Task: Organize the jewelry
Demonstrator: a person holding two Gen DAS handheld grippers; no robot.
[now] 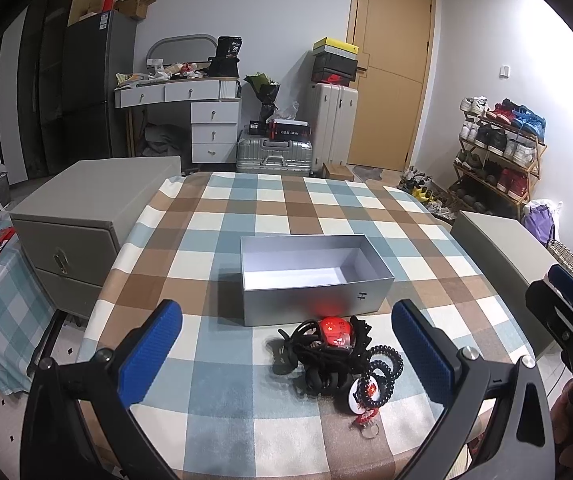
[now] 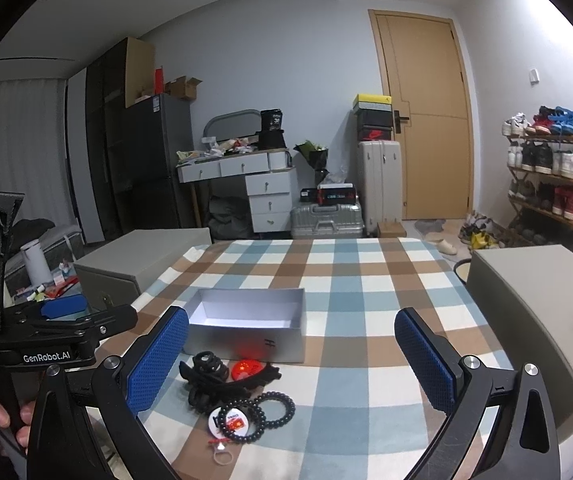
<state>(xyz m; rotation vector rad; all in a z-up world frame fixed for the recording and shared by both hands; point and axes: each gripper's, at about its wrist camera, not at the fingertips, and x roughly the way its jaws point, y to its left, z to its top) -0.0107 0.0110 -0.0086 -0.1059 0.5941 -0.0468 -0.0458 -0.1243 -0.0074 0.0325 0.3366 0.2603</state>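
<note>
Checkered tablecloth [image 1: 214, 400] holds an empty silver box [image 1: 314, 280] with tangled jewelry pile [image 1: 338, 354] just in front; left gripper [image 1: 286, 354] and right gripper [image 2: 292, 360] both spread wide, holding nothing.

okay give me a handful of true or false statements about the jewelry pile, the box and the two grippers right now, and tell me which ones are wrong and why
1. The silver box is open and has nothing in it. True.
2. The pile of accessories lies inside the box. False: it lies on the checked tablecloth, in front of the box's near wall.
3. The left gripper is open and holds nothing. True.
4. The right gripper is shut on the black spiral hair tie. False: its jaws are wide open, and the hair tie lies on the cloth.
5. The red round badge lies at the box end of the pile. True.
</note>
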